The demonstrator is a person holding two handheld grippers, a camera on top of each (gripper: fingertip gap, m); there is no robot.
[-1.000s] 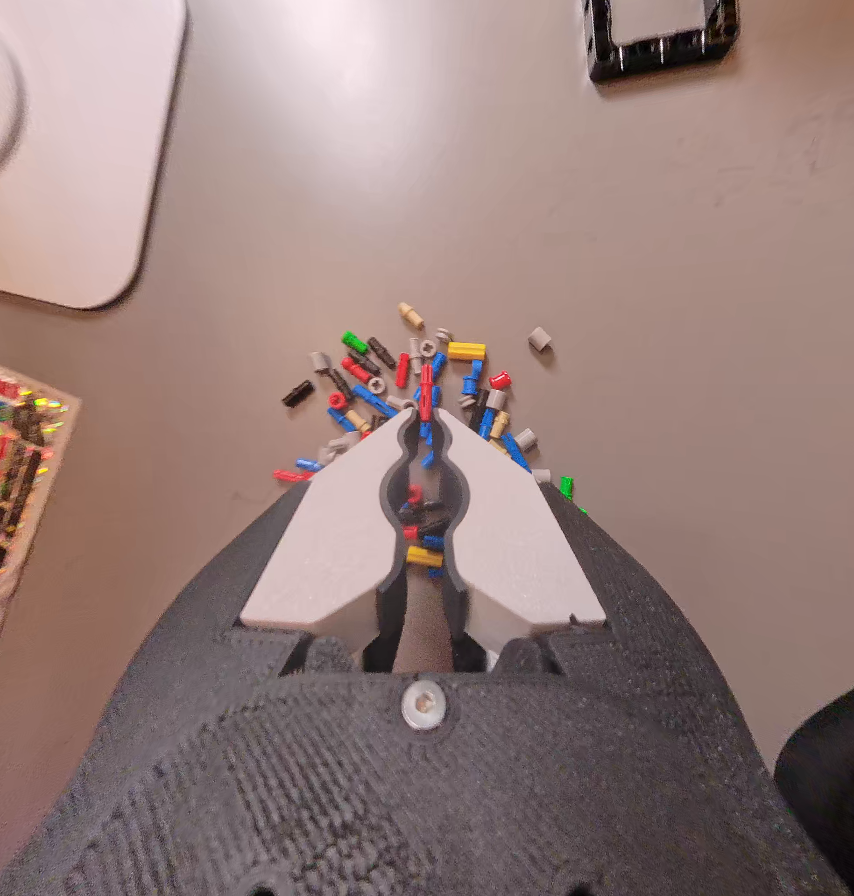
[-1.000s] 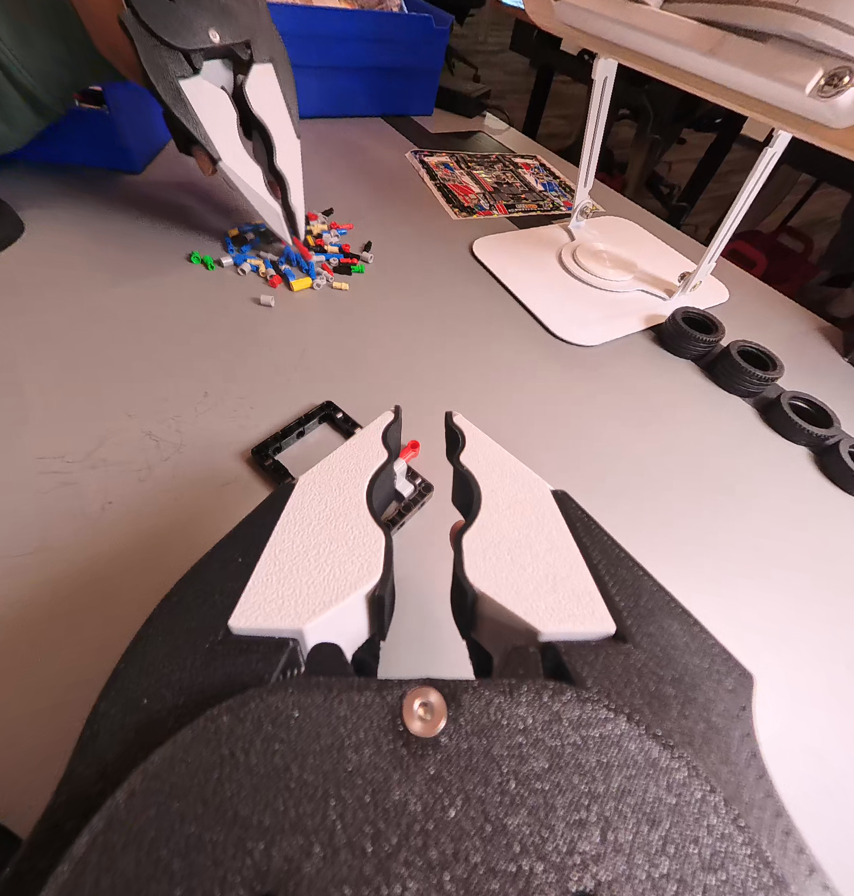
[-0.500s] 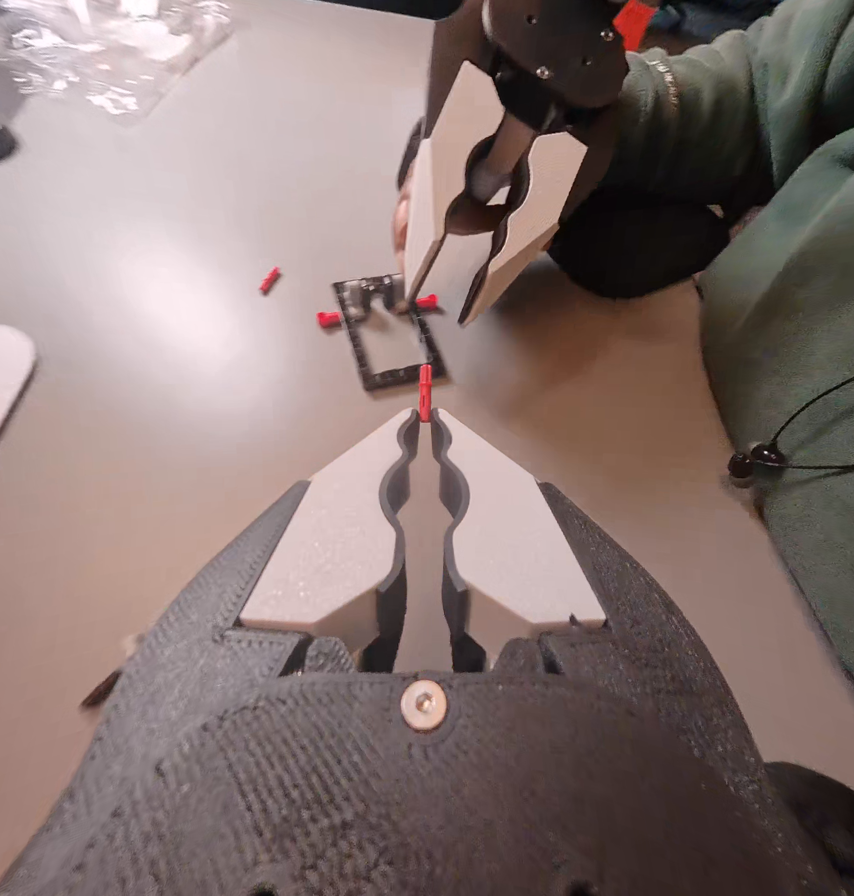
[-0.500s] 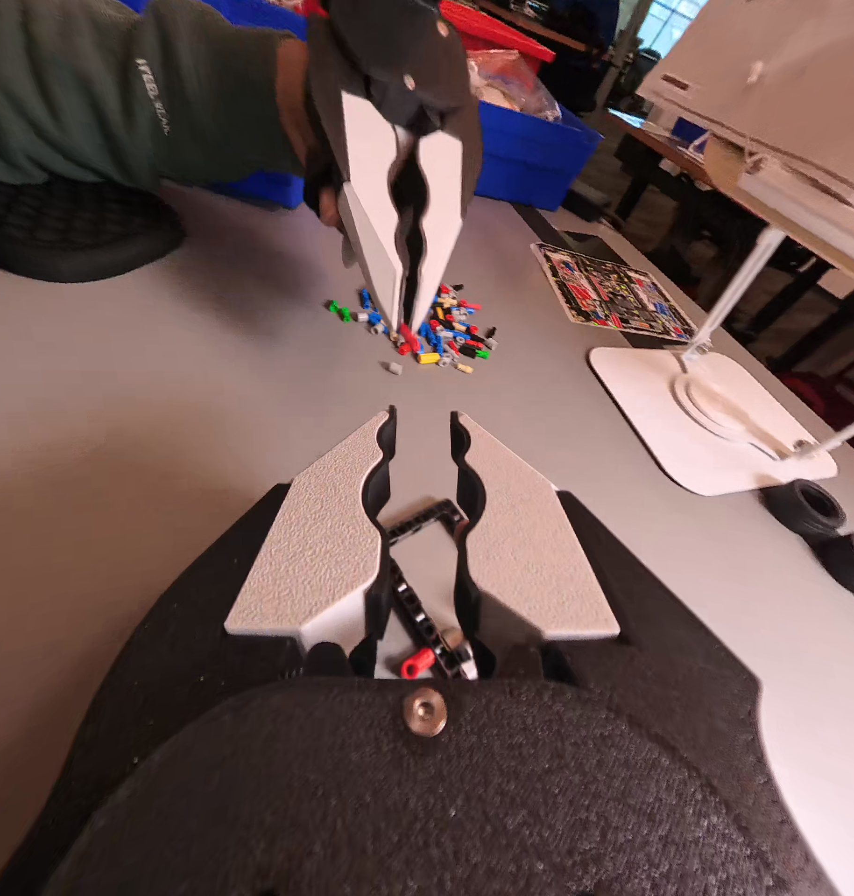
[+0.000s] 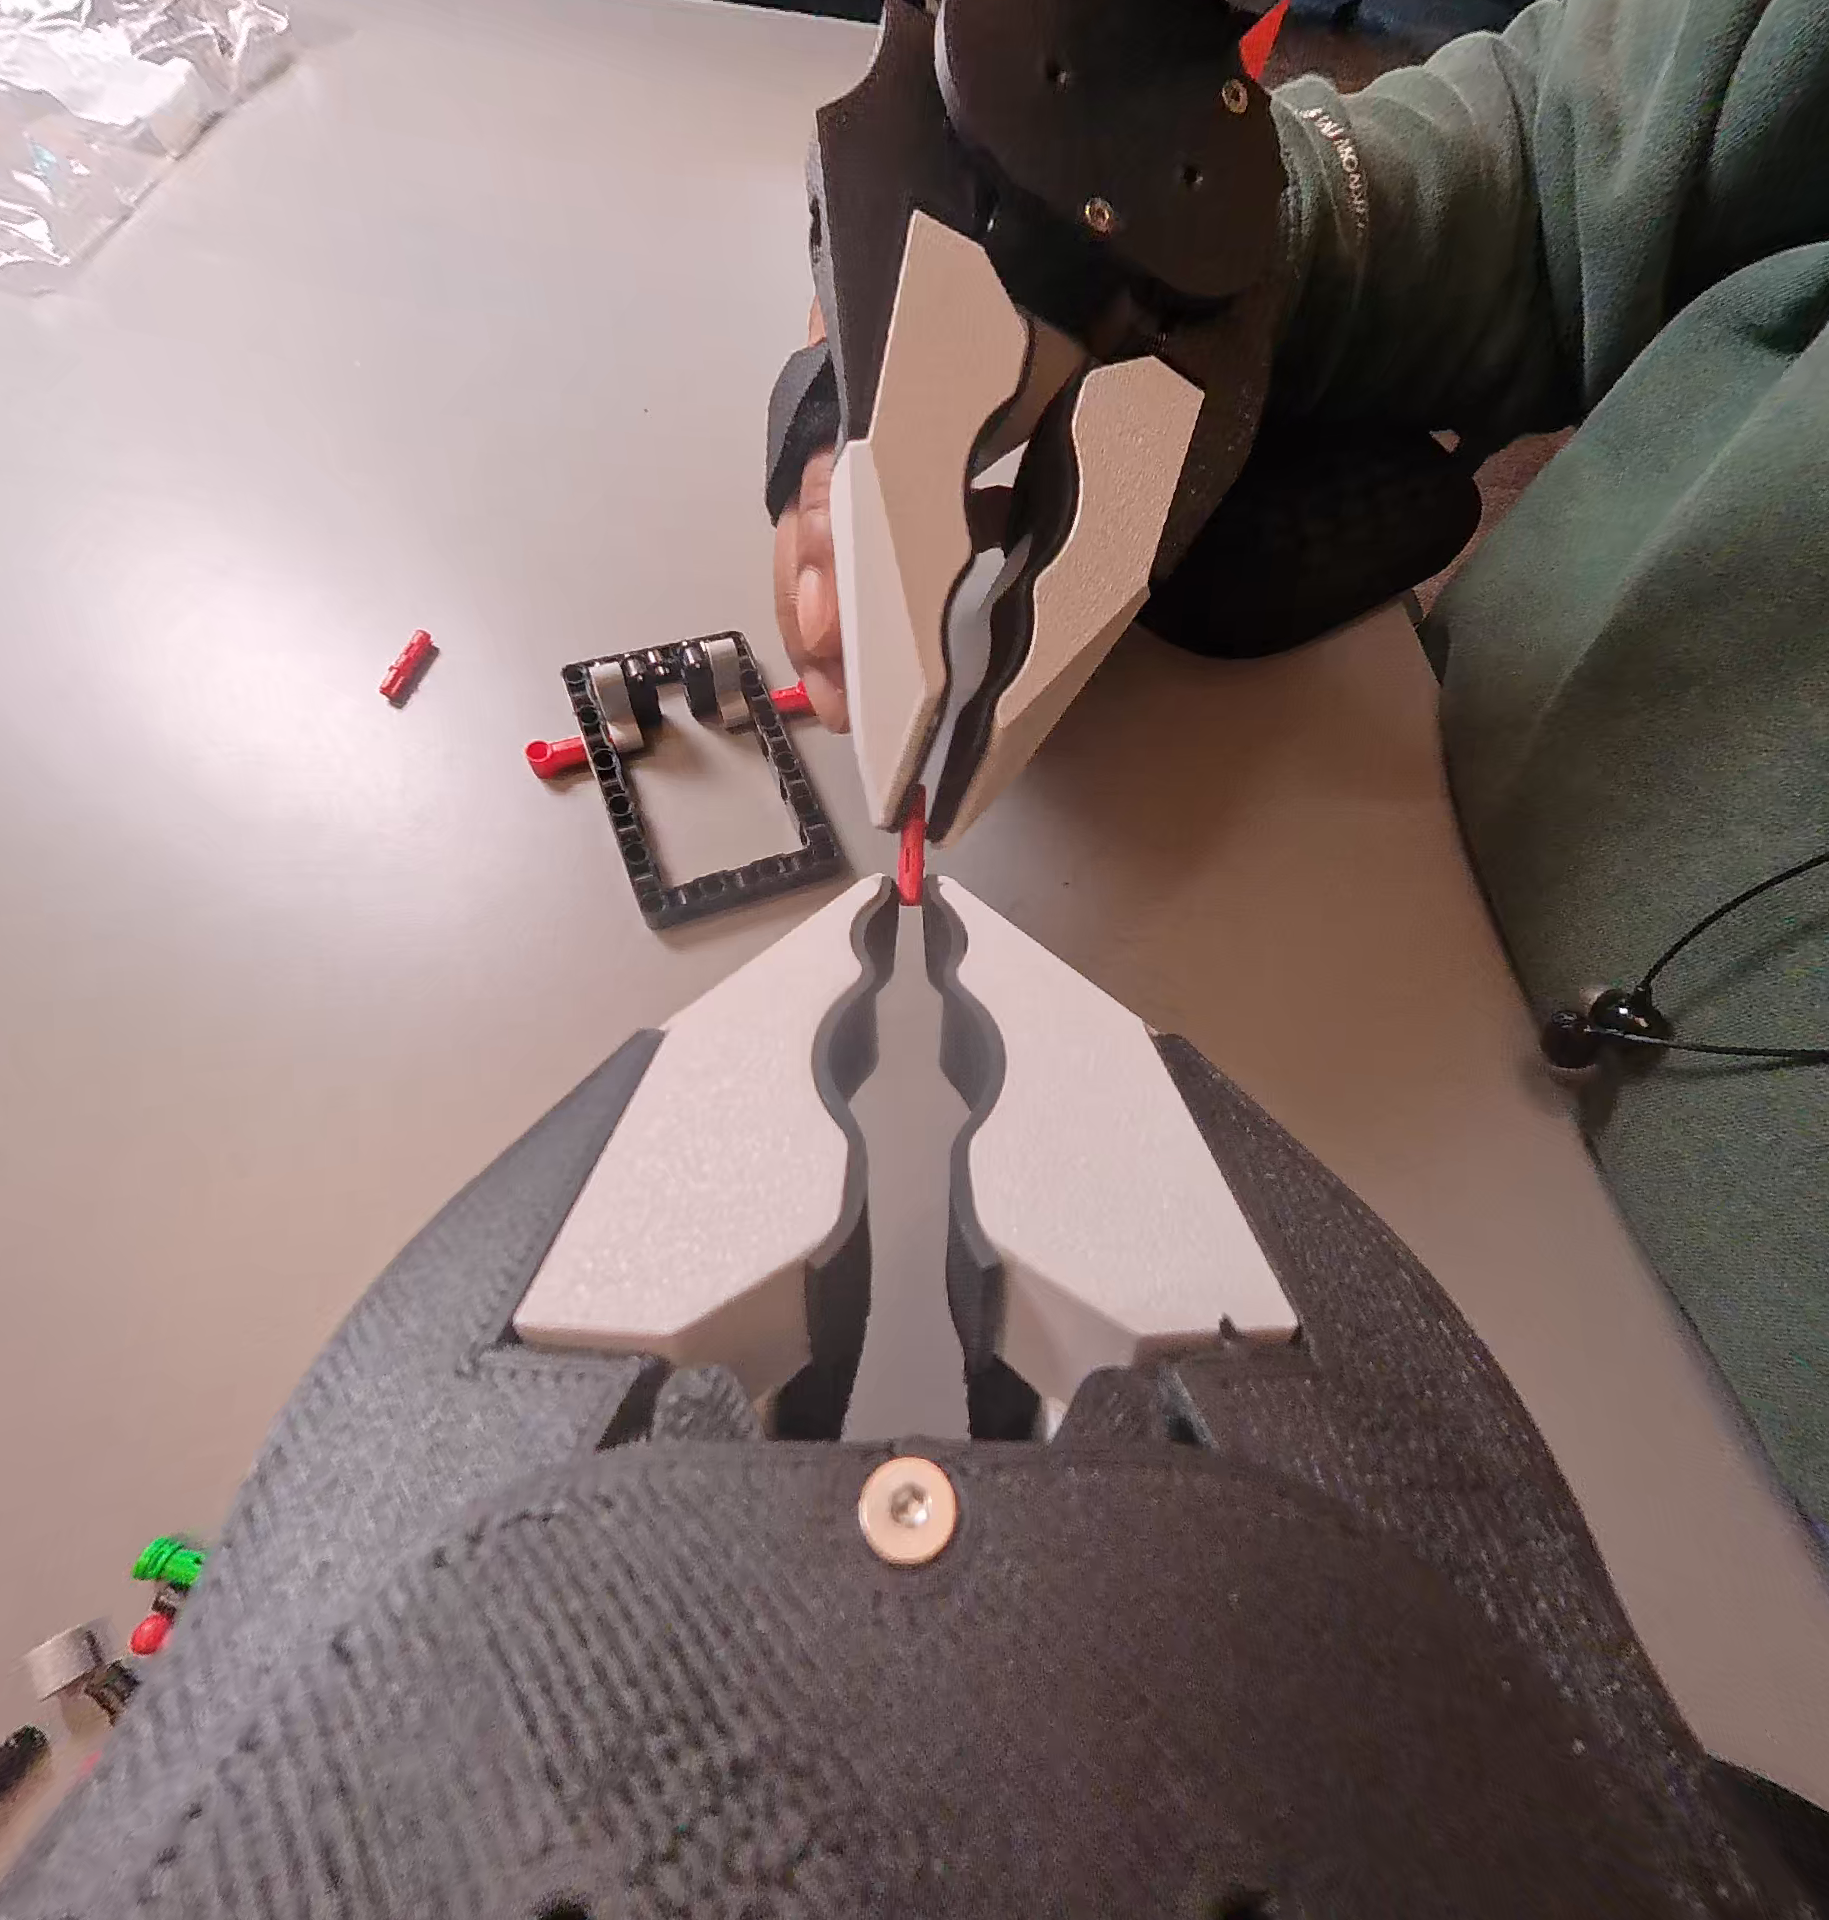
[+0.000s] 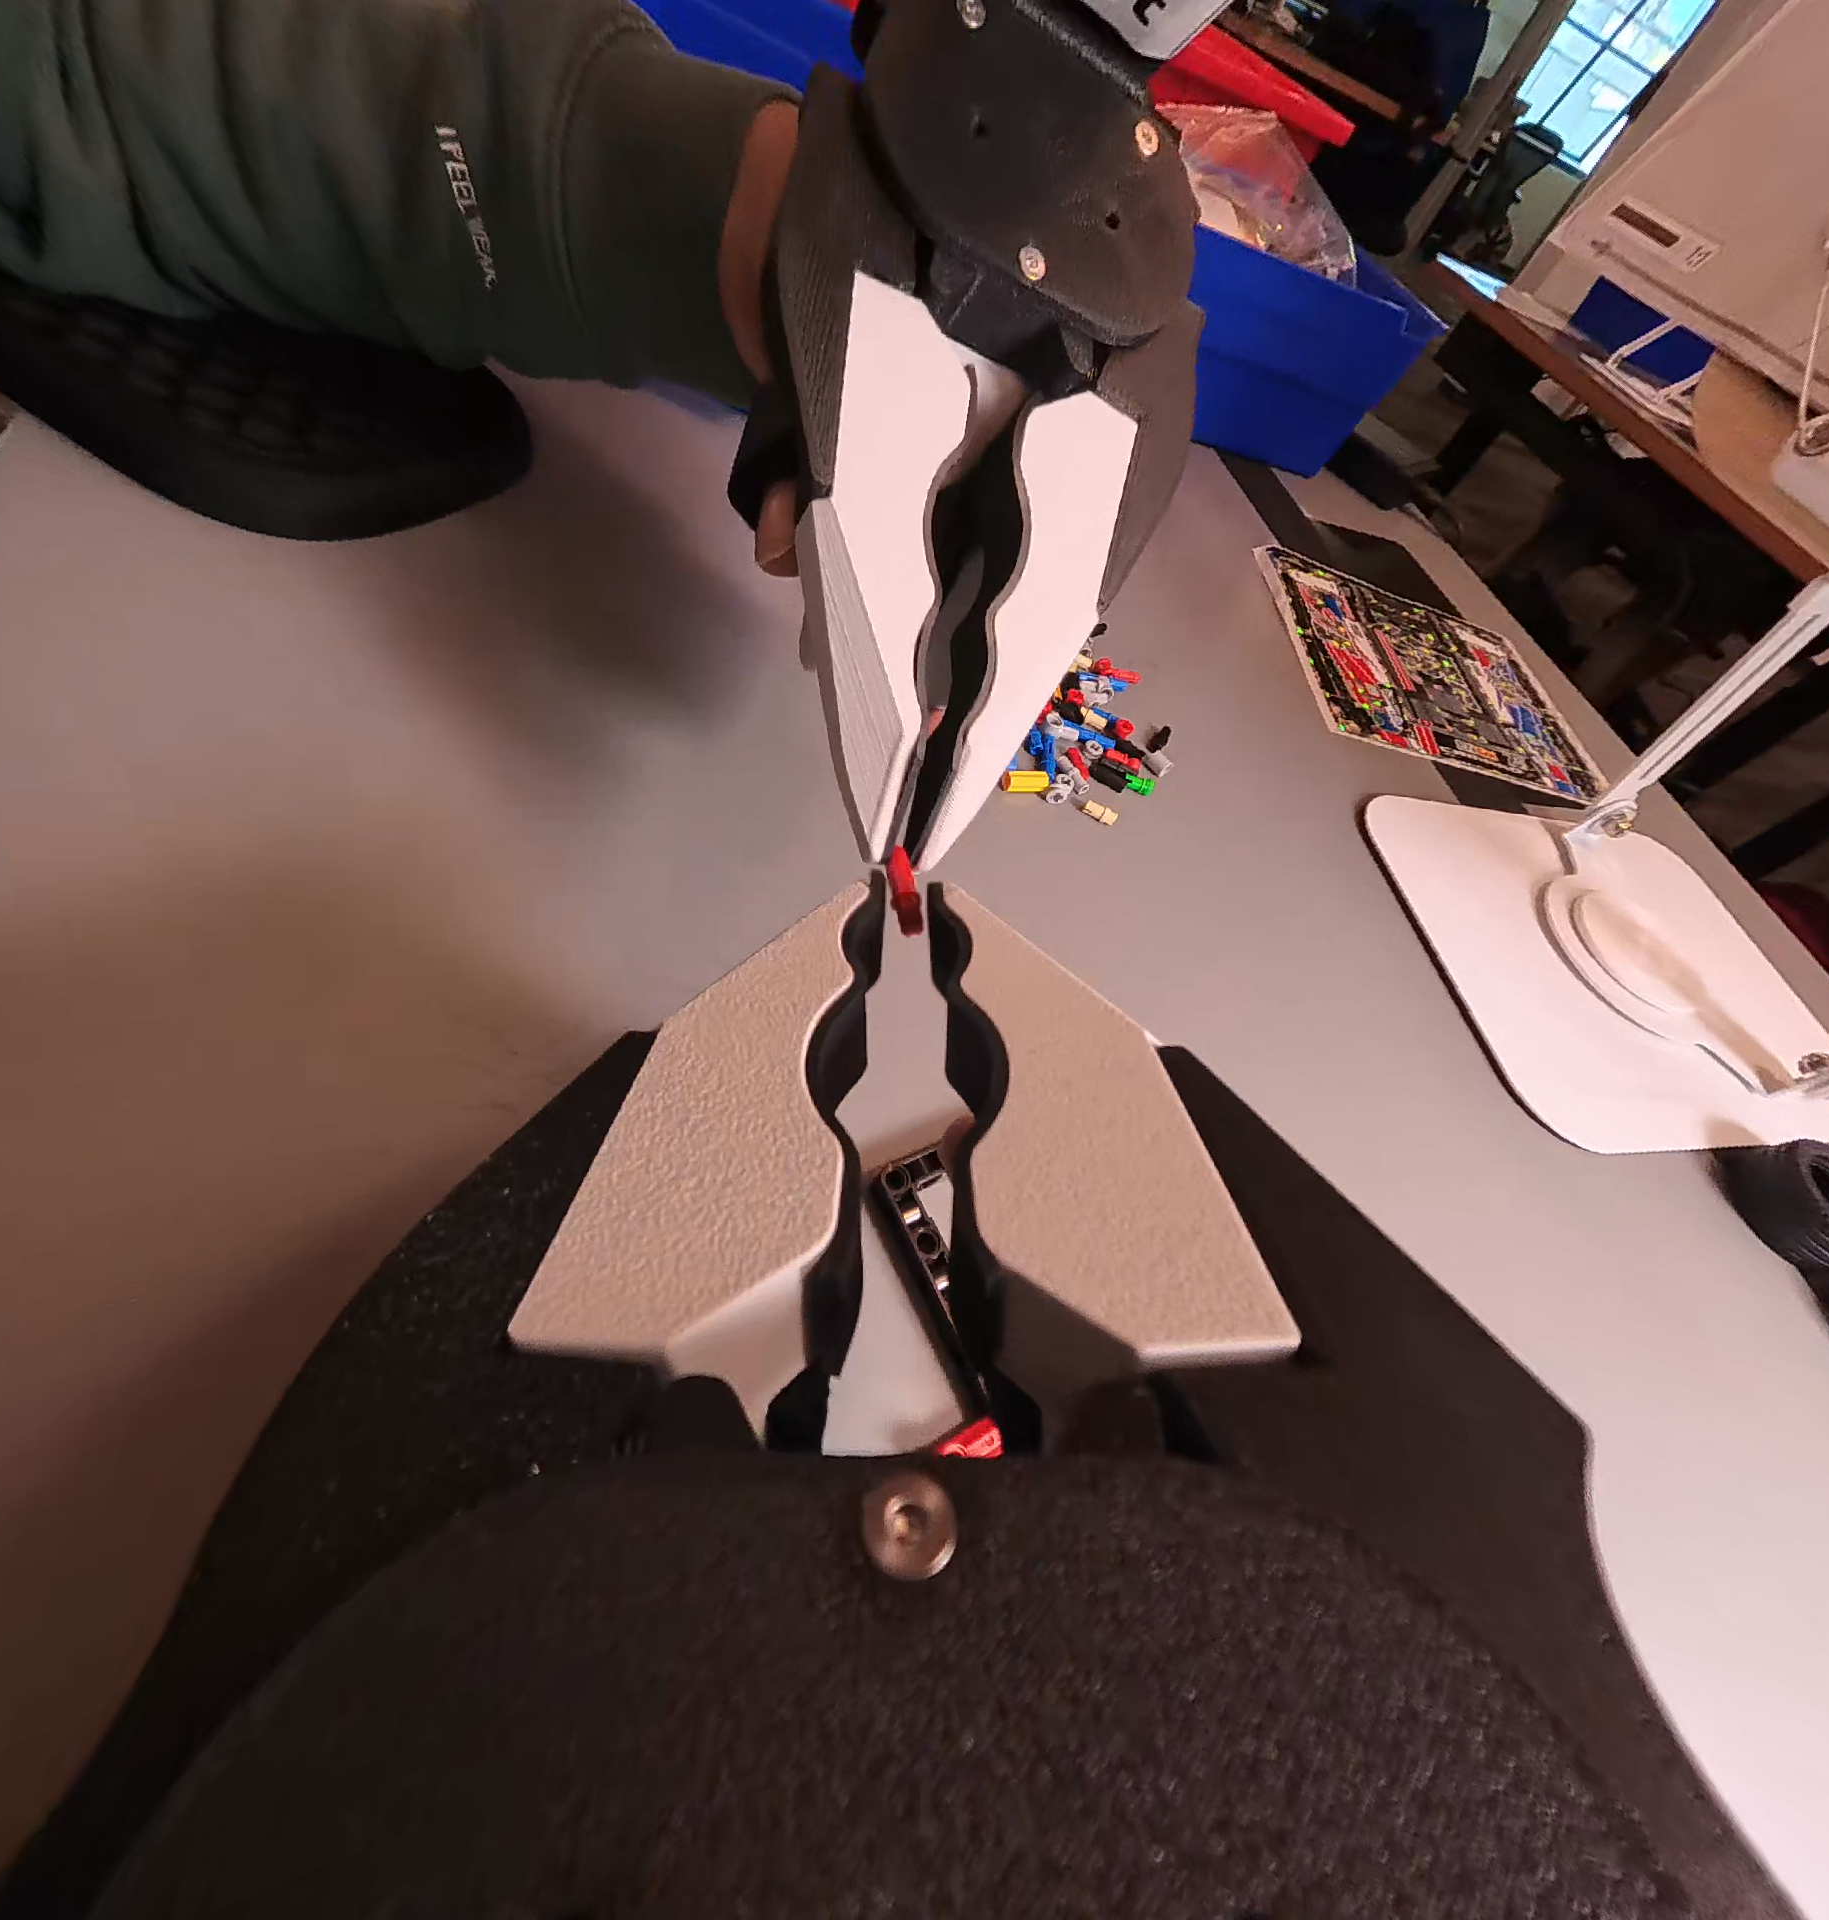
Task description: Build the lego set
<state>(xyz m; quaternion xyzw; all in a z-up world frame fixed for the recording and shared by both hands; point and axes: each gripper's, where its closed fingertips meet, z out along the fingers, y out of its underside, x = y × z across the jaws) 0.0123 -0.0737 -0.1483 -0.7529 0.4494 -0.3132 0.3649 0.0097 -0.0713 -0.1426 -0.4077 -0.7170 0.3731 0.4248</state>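
Observation:
A small red pin (image 5: 912, 857) hangs in the air between the two grippers, which meet tip to tip. My left gripper (image 5: 910, 889) is shut on one end of it. My right gripper (image 6: 905, 891) has closed down onto the other end of the pin (image 6: 902, 896). In the left wrist view the right gripper (image 5: 920, 826) comes down from above. The black rectangular frame (image 5: 723, 790) lies flat on the table just left of the tips, with two grey pieces and red pins at its far end. The right wrist view shows part of the frame (image 6: 915, 1216) under the jaws.
A loose red pin (image 5: 408, 666) lies left of the frame. A pile of small coloured parts (image 6: 1092, 743) sits behind the left gripper. An instruction sheet (image 6: 1429, 681), a white stand base (image 6: 1616, 956), a black tyre (image 6: 1814, 1216) and a blue bin (image 6: 1294, 343) stand on the right. Left and right tips are no more than a few centimetres apart.
My left gripper lifted the red pin from the pile and carried it to the frame. My right gripper rose from the frame, met it tip to tip and narrowed its jaws onto the pin.

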